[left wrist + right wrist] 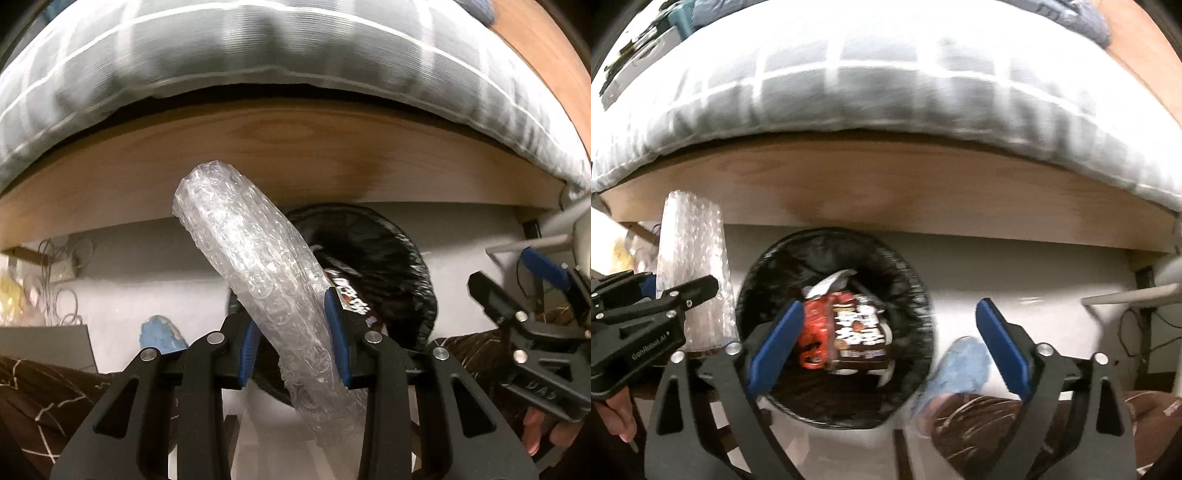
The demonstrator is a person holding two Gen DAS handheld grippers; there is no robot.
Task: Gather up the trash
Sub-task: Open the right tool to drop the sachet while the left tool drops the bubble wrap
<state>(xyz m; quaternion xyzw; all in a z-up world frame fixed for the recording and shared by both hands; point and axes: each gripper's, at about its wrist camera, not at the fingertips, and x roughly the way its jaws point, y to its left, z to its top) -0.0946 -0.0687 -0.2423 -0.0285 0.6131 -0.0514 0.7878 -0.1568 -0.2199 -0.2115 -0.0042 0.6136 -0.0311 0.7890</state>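
Since the left gripper [297, 341] is clamped on that long clear bubble-wrap roll [251, 266] and the right gripper [886, 345] hangs wide apart and empty, I'd centre the roll over the black-lined round trash bin [916, 295] before letting go.

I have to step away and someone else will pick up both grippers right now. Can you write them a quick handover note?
Left tongs: shut on the clear rolled bubble wrap, held beside the round bin lined with a black bag, not over it.
Right tongs: open, nothing between them, hanging above the bin's mouth.
Done: a red and brown snack box lies inside the bin with a scrap of white wrapper.
Left: bring the bubble wrap over the bin and release it. The bin stands on the pale floor against the wooden bed frame; watch the person's blue slipper beside it.
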